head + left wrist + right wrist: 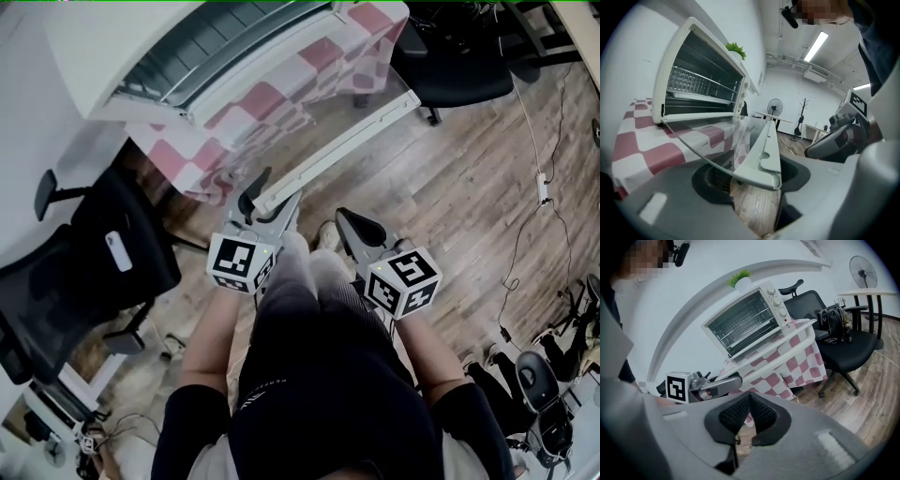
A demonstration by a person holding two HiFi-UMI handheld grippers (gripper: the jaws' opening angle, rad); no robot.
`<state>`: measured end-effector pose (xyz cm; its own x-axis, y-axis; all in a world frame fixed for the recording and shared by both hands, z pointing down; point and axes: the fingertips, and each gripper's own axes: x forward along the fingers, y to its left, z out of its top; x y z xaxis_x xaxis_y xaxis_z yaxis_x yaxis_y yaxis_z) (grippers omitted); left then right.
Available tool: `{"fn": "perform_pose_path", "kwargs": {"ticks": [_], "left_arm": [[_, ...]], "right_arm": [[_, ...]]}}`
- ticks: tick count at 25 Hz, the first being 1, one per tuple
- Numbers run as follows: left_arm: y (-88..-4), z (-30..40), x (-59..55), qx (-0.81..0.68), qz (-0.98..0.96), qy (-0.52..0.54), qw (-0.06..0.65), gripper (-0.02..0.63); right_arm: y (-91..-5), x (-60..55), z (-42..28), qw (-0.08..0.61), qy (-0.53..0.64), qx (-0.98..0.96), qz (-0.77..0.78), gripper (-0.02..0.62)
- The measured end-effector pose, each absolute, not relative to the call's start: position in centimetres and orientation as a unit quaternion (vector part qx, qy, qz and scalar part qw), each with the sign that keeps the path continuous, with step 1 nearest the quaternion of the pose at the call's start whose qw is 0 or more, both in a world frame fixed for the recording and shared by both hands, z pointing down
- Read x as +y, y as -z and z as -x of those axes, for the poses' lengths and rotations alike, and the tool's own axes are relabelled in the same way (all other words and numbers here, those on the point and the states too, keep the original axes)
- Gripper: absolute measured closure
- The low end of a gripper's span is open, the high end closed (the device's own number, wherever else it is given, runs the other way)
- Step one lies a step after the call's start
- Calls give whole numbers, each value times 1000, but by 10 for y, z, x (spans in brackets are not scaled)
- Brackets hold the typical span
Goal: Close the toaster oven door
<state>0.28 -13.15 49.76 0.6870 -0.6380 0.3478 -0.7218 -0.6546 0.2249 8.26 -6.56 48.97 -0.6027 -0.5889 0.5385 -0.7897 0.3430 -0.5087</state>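
Toaster oven at 11 o'clock on checked-cloth worktop. Its door hangs flat open toward 5 o'clock. Left claw is spread w/ door's front edge betw. jaws, prob. to lift it shut. Right claw, at its 3 o'clock, is pressed together, empty, prob. idle.

blocked: open door juts ahead | free: floor right

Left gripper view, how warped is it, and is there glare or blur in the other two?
Left gripper view: strong fisheye with dark corners, the toaster oven looks bowed, the ceiling lights blow out white. Right gripper view: same curving, the white wall edge arcs overhead. Head view: evenly lit, no strong glare.
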Motion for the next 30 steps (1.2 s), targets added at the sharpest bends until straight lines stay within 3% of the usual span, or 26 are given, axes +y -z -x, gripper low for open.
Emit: {"fn": "perform_pose_path", "kwargs": {"ticks": [14,30], "left_arm": [[-428,8,-143,-376,-903,-40,206,325],[-338,27,-186,-376,-900,54,213,382]], "right_arm": [[-439,-84,-66,105,-345,-840,-406,592],[-396,-109,-43,90,-305,-864,-391,592]]}}
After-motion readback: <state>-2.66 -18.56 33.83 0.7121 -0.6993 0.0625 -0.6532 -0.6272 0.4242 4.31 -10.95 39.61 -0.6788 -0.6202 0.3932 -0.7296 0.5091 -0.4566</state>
